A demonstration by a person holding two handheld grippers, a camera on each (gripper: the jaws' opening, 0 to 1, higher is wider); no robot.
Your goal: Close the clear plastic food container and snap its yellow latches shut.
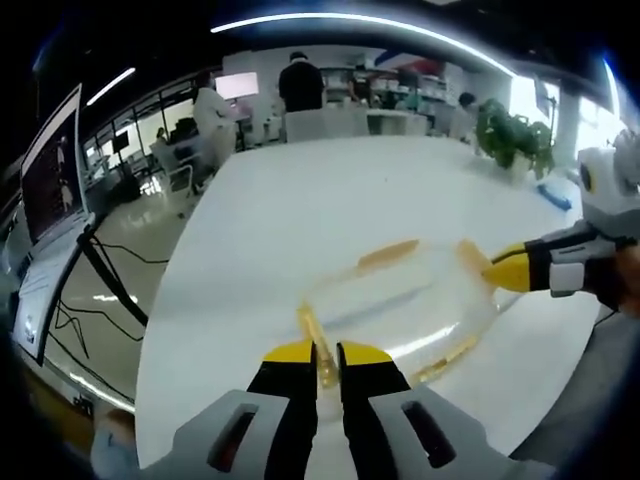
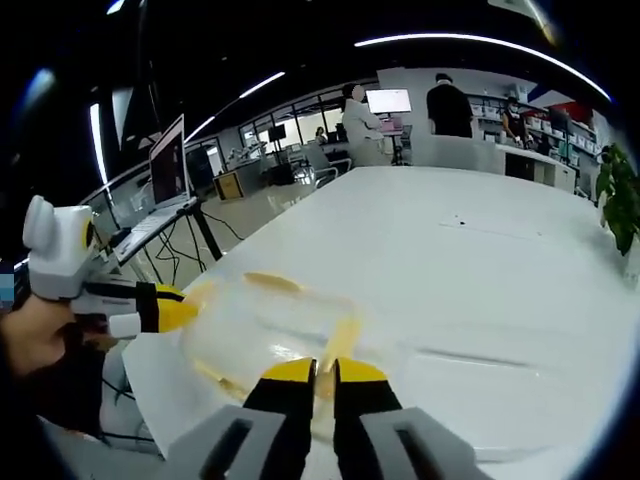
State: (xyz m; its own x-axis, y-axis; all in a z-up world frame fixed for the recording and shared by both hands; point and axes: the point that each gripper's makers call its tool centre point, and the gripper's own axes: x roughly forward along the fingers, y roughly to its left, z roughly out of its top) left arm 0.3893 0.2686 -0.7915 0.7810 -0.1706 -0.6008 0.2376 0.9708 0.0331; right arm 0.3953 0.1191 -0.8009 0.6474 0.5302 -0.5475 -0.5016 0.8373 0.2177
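Clear container (image 1: 400, 305), yellow latches (image 1: 388, 254), white table (image 1: 300, 200), yellow-tipped black claws (image 1: 327, 352).

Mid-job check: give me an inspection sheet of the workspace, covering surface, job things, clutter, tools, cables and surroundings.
Surface: white table, bare around the work.
Job's things: clear plastic container lying flat with its lid on; yellow latches along its edges, whether snapped cannot be told.
Clutter: blue item and potted plant at the table's far side.
Tools: left tool jaws nearly together at a near-edge latch; right tool likewise at its latch.
Cables: black cables on the floor under a laptop stand.
Surroundings: open office, people standing at desks.
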